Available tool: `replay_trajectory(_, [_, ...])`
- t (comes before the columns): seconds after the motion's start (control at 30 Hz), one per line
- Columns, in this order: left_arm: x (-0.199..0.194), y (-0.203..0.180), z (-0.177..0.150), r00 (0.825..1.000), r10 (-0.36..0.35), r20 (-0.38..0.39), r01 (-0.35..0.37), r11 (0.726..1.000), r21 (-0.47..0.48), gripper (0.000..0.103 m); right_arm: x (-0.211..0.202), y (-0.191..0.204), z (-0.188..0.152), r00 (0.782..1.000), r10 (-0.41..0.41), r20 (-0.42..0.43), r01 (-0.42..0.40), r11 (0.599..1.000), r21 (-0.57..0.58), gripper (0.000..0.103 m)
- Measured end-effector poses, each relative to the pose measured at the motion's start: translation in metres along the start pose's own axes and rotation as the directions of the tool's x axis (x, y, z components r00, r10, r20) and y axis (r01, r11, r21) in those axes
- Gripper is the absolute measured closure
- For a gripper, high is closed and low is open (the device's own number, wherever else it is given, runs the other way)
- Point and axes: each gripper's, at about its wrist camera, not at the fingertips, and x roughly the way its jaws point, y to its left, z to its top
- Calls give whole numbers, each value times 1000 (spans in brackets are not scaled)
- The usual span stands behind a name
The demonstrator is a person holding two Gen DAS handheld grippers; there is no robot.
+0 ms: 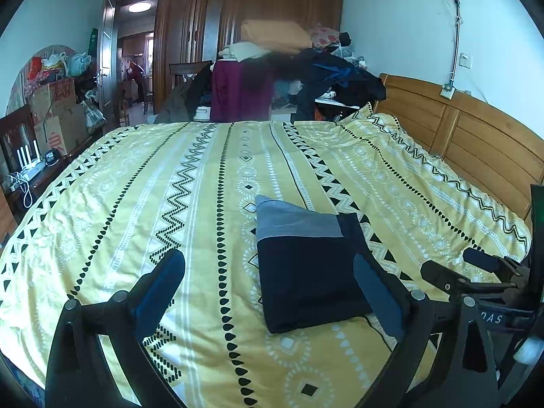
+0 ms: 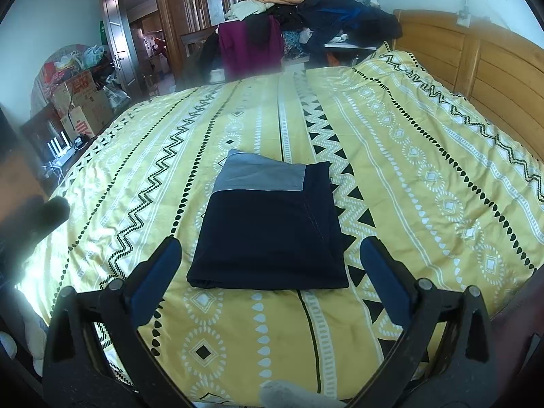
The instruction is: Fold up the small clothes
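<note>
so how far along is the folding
Looks nearly done. The dark garment lies on the bedspread as a neat rectangle with a grey band at its far end. Nothing is in hand: the left gripper and right gripper are both open and hold nothing. No other small clothes lie on the bed; the pile beyond it is unsorted.

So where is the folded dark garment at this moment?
The folded navy-and-grey garment lies flat on the yellow patterned bedspread, near the bed's front edge, just ahead of the open right gripper; the left gripper hovers beside it.

Left claw [image 1: 268, 292] and right claw [image 2: 270, 272], both spread wide, empty.
</note>
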Motion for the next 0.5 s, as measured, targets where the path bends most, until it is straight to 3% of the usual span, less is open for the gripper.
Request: replay_trajectory(0.5, [3,-15,4,1000,-30,-1,30,1000,7,3,3,-2,0,1000,21,-21,-20,1000,14,0])
